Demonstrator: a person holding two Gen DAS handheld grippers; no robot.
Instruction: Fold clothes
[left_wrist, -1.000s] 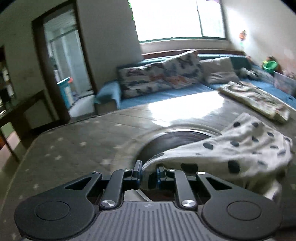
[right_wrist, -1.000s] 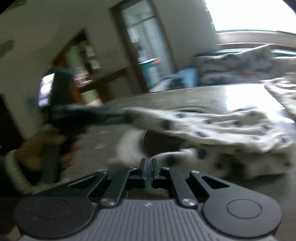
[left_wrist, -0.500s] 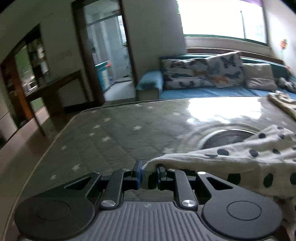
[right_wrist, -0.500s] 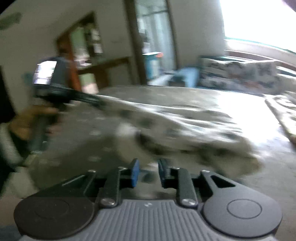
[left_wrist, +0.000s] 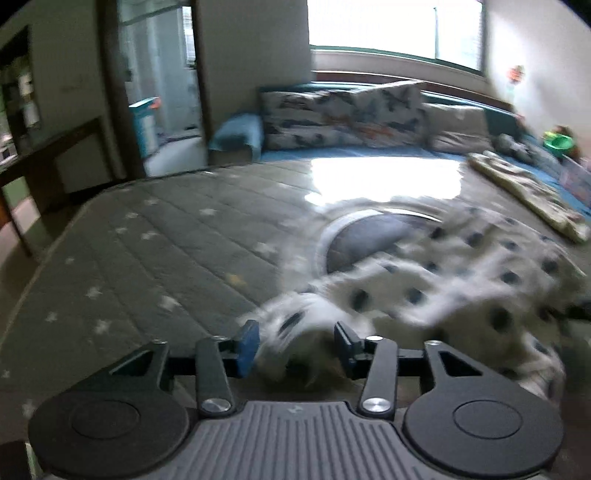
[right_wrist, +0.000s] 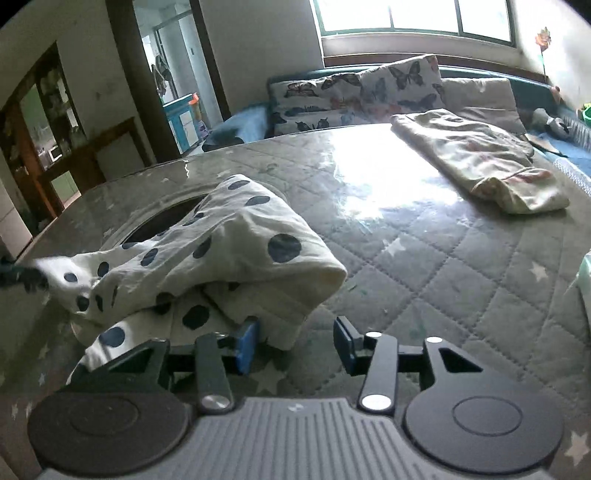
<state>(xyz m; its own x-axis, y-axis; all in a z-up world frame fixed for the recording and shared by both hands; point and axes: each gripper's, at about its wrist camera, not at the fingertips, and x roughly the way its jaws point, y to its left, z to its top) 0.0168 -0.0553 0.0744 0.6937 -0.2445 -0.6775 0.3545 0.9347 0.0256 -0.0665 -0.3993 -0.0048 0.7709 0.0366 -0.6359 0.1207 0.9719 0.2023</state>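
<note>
A white garment with dark polka dots (right_wrist: 221, 254) lies bunched on the grey quilted table (right_wrist: 424, 266). In the left wrist view it (left_wrist: 461, 280) spreads to the right, blurred, with a corner lying between the open fingers. My left gripper (left_wrist: 295, 345) is open, its jaws wide apart around that corner. My right gripper (right_wrist: 295, 345) is open and empty, just right of the garment's near edge, with its left fingertip (right_wrist: 247, 341) against the cloth.
A folded cream garment (right_wrist: 476, 162) lies at the far right of the table. A round dark inset (left_wrist: 369, 240) is in the table's middle. A sofa with butterfly cushions (right_wrist: 354, 92) stands behind. A doorway (left_wrist: 162, 92) opens at left.
Both grippers have opened and let go of the polka-dot garment, which has dropped onto the table. The right gripper has swung right and lower.
</note>
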